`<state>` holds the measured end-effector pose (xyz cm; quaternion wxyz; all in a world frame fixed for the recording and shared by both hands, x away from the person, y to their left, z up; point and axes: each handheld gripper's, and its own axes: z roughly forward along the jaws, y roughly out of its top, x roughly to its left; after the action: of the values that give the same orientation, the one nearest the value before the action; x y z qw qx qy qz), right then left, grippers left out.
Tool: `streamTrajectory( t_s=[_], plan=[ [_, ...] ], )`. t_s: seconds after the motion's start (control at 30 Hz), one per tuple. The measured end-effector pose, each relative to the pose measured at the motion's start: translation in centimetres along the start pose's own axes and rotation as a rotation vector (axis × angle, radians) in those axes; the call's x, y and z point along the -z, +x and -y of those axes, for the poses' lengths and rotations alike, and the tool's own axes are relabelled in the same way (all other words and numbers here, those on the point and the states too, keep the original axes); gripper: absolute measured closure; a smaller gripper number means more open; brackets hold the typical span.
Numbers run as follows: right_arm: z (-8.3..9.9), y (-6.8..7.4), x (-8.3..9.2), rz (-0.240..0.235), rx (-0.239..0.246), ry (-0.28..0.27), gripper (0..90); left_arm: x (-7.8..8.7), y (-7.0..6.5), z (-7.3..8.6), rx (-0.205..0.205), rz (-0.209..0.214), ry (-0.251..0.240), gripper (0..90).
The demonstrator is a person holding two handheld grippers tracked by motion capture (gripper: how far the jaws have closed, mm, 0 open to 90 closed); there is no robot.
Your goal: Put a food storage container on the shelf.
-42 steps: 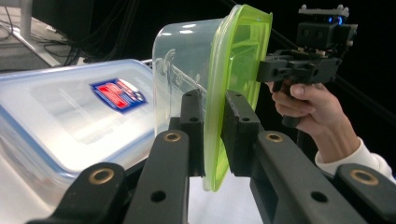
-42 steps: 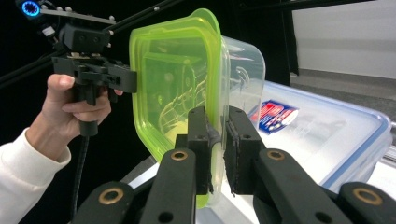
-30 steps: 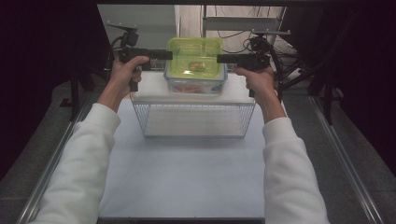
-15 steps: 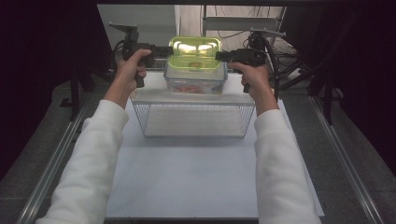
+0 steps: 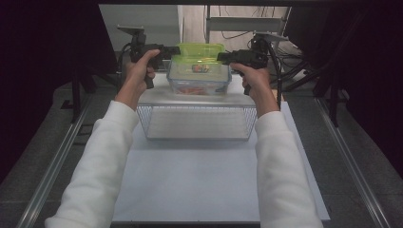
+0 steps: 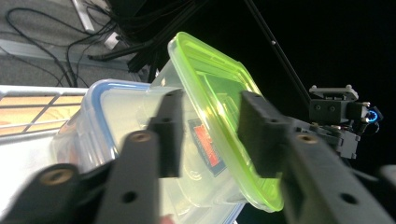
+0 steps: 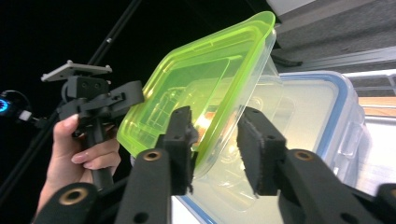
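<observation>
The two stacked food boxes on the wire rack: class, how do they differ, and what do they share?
The upper box has a lime-green lid; the lower box has a clear lid with a blue rim. The upper box rests on the lower box, which sits on the wire rack. Both are clear plastic and rectangular.

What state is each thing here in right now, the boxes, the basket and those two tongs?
Green-lidded box: lid on, stacked on the lower box, something red inside.
Blue-rimmed box: lid on, bearing the green-lidded box.
Wire basket: upside down, flat bottom up as a shelf.
Left tongs: jaws just opened, straddling the green lid's edge, pads off it.
Right tongs: jaws just opened, astride the opposite edge, not pressing.
</observation>
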<state>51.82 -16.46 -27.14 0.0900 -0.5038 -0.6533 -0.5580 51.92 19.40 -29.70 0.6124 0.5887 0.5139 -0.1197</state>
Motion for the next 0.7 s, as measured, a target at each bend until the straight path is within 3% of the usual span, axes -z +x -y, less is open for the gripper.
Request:
streamTrajectory(
  t_s=[0.17,0.33,0.37,0.4,0.43,0.53,0.7],
  plan=[
    [-0.1,0.4,0.4,0.013,0.047,-0.030,42.6,0.7,-0.5,-0.1,-0.047,-0.015,-0.070,41.9],
    [-0.1,0.8,1.3,0.024,0.094,-0.041,38.4,1.3,-1.1,0.1,-0.095,-0.027,-0.066,36.2],
    [0.0,1.0,1.6,0.025,0.104,-0.042,38.2,1.6,-1.6,0.4,-0.139,-0.056,-0.051,35.5],
    [0.1,1.2,1.8,0.028,0.117,-0.043,38.2,1.6,-1.6,0.4,-0.139,-0.056,-0.051,34.9],
    [0.2,1.4,2.0,0.035,0.134,-0.040,38.1,1.8,-2.1,0.7,-0.170,-0.085,-0.044,33.5],
    [0.5,2.2,2.7,0.049,0.198,-0.043,38.0,2.3,-2.7,1.1,-0.202,-0.082,-0.040,31.5],
    [1.4,2.8,3.7,0.026,0.236,-0.022,36.8,3.6,-3.9,2.4,-0.244,-0.051,-0.026,29.8]
  ],
)
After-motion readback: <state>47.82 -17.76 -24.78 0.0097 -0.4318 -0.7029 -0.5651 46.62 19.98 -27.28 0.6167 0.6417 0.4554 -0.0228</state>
